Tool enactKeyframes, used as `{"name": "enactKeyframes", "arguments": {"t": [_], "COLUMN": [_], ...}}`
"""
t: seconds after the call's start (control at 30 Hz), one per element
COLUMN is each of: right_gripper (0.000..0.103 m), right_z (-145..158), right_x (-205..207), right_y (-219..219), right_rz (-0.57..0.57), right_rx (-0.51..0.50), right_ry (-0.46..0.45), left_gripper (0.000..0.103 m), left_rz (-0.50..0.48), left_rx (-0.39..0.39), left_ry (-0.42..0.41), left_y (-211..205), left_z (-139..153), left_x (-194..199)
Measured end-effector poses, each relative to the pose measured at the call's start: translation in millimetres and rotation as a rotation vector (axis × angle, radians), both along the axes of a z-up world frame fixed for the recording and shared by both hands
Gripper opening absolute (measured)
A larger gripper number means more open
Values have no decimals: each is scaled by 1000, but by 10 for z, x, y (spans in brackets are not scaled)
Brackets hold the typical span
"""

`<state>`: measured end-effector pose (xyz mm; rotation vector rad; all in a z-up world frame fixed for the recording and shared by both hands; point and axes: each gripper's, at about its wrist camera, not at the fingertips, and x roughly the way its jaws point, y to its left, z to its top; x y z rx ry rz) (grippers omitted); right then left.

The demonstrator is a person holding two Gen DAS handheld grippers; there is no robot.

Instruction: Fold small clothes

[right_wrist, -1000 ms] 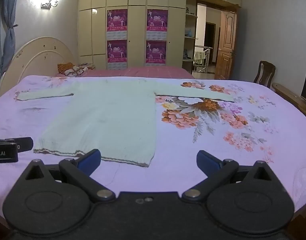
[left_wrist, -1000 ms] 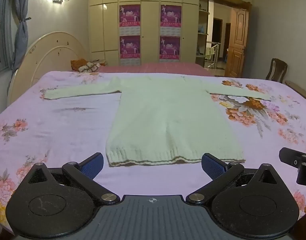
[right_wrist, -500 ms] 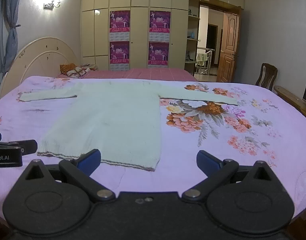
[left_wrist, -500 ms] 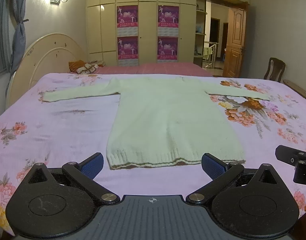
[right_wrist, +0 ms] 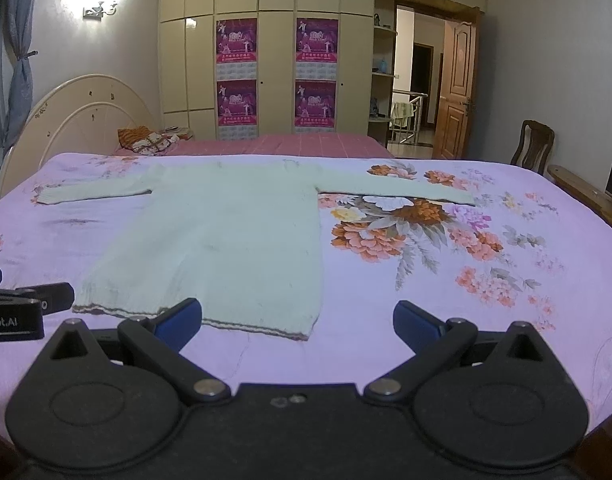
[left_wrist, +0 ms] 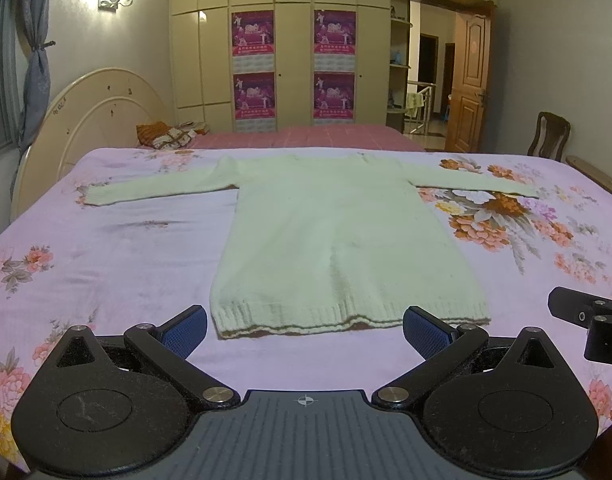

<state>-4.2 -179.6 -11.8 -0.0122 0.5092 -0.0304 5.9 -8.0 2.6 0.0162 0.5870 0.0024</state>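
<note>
a pale green knitted sweater (left_wrist: 338, 240) lies flat on the bed (left_wrist: 106, 248), centred between its left and right edges, with the ribbed hem (left_wrist: 346, 318) toward the near edge and the neck toward the far edge. both sleeves are stretched out sideways, the left sleeve (left_wrist: 158, 190) toward the left edge, the right sleeve (left_wrist: 478, 184) toward the right edge over a floral print. the sheet is lilac with orange and pink flowers.

the left gripper (left_wrist: 304, 326) hovers at the near edge just short of the hem, its jaws spread wide and holding nothing; its blue pads (left_wrist: 185, 328) sit apart from the fabric as far as the view shows. the right gripper (right_wrist: 298, 320) hangs beside it, nearer the hem's right corner (right_wrist: 302, 334), jaws likewise spread wide and empty; its left pad (right_wrist: 178, 320) overlaps the hem in the view, but contact cannot be told. each gripper shows at the edge of the other's view.

beyond the far edge stand a second bed with a pink cover (left_wrist: 306, 138), a curved headboard (left_wrist: 94, 120), a cream wardrobe (left_wrist: 294, 60) bearing four purple posters, an open wooden door (left_wrist: 468, 84) and a chair (left_wrist: 548, 136).
</note>
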Motion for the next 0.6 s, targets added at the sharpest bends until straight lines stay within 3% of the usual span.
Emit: {"name": "enactKeyframes", "arguments": {"t": [0.6], "right_gripper": [102], "right_z": [4], "right_x": [-3], "right_y": [-40], "right_rz": [0], "right_rx": [0], "right_ry": [-3], "left_gripper": [103], "left_rz": [7], "left_rx": [5], "left_ry": [0], "left_y": [7], "left_z": [-17], "left_x": [-13]}}
